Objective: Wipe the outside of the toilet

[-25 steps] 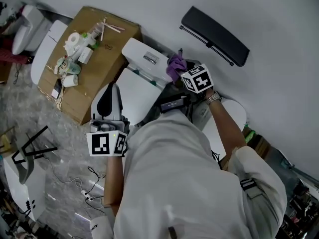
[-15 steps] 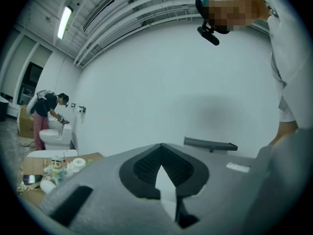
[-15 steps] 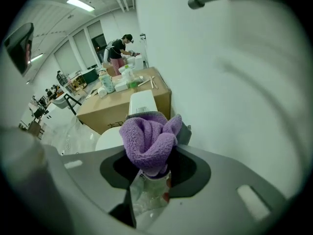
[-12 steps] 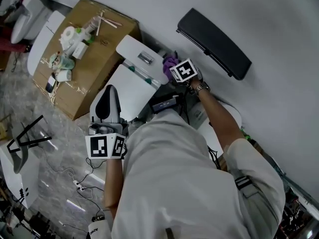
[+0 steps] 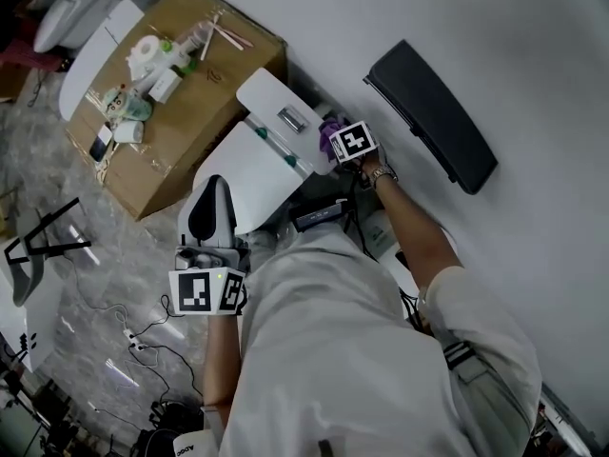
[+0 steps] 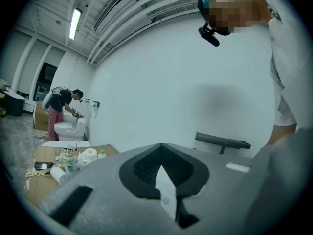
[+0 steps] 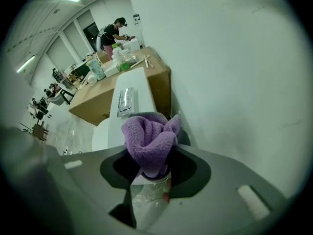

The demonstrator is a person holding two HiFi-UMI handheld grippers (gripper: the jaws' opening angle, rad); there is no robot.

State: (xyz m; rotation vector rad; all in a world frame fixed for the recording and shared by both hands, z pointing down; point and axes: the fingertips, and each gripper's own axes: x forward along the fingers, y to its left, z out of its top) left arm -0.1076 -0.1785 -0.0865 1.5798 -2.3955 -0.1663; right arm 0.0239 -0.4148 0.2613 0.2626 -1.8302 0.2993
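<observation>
- Right gripper: jaws pinching a bunched purple cloth at the wall-side end of the toilet tank.
- Step, as judged: wiping the tank's outer side. Press the cloth flat; use long, overlapping strokes.
- Left gripper: jaws pressed together, empty, in front of the tank by the lid.
- Only the right gripper view shows the grip on the cloth; only the head view shows the cardboard box beside the tank.

No text, brand or number is legible. The white cubes on the left gripper and right gripper, near the brown cardboard box, carry only black square patterns; labels on the small containers atop that box are too small to read
</observation>
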